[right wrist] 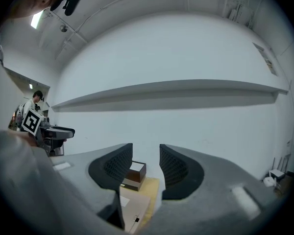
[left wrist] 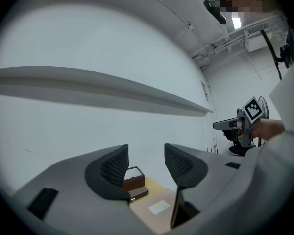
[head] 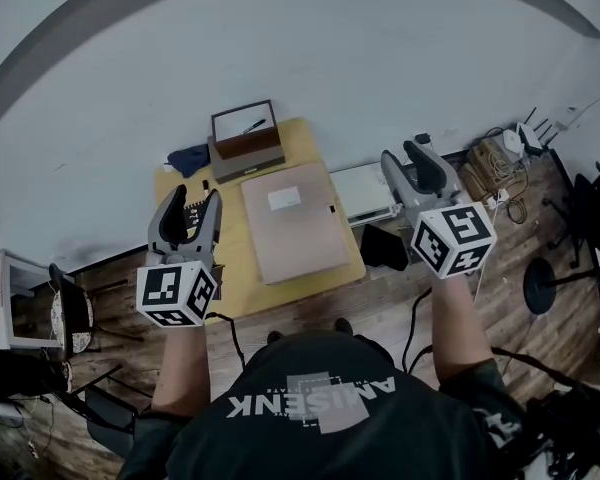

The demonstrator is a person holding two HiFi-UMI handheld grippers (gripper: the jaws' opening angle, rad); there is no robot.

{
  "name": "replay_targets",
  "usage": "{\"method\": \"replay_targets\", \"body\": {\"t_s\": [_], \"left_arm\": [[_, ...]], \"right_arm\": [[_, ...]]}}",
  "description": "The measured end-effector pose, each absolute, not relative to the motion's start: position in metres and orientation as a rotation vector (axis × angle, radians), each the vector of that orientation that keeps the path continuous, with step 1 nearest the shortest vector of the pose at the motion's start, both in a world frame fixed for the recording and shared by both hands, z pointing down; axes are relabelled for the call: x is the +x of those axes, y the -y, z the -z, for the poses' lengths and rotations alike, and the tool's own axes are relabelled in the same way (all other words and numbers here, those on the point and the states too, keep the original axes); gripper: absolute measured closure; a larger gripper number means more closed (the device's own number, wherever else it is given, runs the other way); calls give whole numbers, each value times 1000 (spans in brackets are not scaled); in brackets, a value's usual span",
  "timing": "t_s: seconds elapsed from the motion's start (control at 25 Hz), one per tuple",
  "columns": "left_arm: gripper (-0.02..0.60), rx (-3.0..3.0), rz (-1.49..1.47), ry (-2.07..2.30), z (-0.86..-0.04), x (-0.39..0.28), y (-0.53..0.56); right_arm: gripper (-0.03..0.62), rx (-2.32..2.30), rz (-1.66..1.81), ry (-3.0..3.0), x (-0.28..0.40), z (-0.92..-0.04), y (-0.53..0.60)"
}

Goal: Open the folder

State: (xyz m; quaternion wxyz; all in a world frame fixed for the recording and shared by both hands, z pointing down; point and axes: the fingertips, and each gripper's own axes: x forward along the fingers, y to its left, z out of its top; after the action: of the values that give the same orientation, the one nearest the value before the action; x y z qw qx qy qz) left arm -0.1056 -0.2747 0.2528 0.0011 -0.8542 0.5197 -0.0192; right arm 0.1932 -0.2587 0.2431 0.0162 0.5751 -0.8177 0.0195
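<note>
**Folder closed, both grippers clear of it**

Head view: the folder lay shut on the yellow worktop. You held the left gripper and right gripper raised on either side of it.

Left gripper view: its fingers stood apart with nothing between them.

Right gripper view: its fingers were likewise apart and empty.

The flat cover offered little edge to catch. If you missed it, you would likely shove the whole folder toward the wooden box.

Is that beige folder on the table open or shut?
Shut. The folder lies flat on the table, cover down, its label facing up.
</note>
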Motion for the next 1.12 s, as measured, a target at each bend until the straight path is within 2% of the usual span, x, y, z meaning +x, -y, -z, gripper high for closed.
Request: {"method": "replay_targets", "body": {"t_s": [0.2, 0.64, 0.8, 1.12], "left_arm": [[334, -2697, 65, -1624, -255, -108, 270], [322, -2707, 161, -1657, -285, -111, 263], [319, -2724, 294, -1648, -315, -104, 258], [319, -2778, 634, -1574, -400, -64, 241]], "right_arm": [[387, 1777, -66, 2547, 191, -244, 256], [371, 1759, -162, 2516, 198, -269, 257], [345, 1698, -331, 2526, 200, -302, 267], [344, 1547, -658, 2481, 203, -403, 287]]}}
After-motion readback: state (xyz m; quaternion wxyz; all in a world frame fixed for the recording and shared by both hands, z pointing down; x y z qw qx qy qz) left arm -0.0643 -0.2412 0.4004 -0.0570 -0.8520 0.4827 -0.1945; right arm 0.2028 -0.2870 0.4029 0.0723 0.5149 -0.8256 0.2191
